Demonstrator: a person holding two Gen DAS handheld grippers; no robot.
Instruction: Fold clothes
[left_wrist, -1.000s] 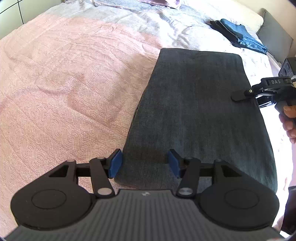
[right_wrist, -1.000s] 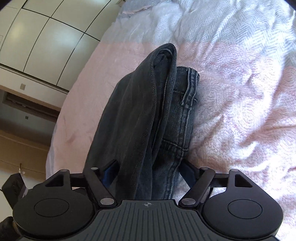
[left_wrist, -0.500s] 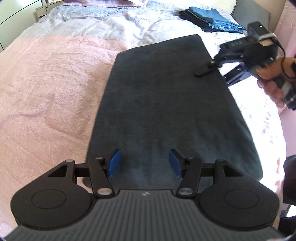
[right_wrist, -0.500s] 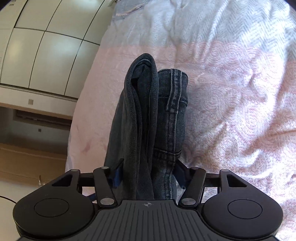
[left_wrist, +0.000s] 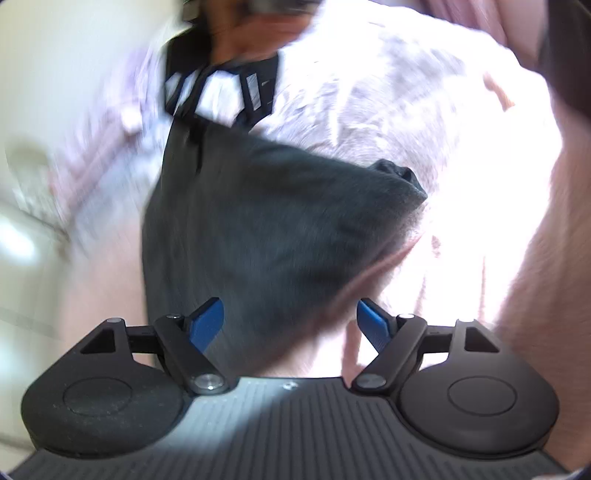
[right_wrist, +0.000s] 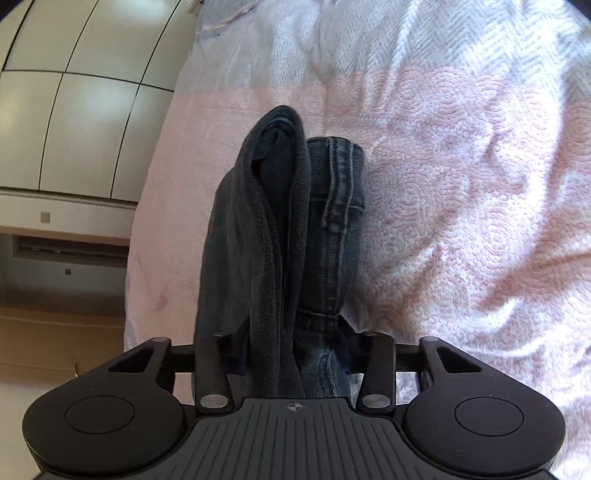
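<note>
While the left wrist picture is blurry, it still shows the left gripper (left_wrist: 290, 321) low in the frame with its two blue pads (left_wrist: 207, 325) spread wide apart. Its jaws have just been opening. The dark jeans (left_wrist: 258, 221) fill the middle of that picture, and their near edge hangs down between the pads, but neither pad presses on the cloth. One corner of the jeans sticks out toward the middle right. The pink bedspread (left_wrist: 388, 110) lies under them and looks very bright on the right side. At the upper left, the right gripper (left_wrist: 221, 88) shows as a dark smear at the far edge of the jeans, with a bit of a hand (left_wrist: 255, 33) above it.

In the right wrist picture, the right gripper (right_wrist: 291, 354) sits at the bottom middle, and its jaws have just been closing. They are narrow now and squeeze a thick folded bunch of the jeans (right_wrist: 280, 229). The bunch stands up from the jaws toward the middle of the frame, with stitched seams on its right side. The pink bedspread (right_wrist: 461, 192) spreads over the right half, and a pale blue-white blanket (right_wrist: 369, 37) lies along the top. White wardrobe doors (right_wrist: 74, 92) fill the upper left.
</note>
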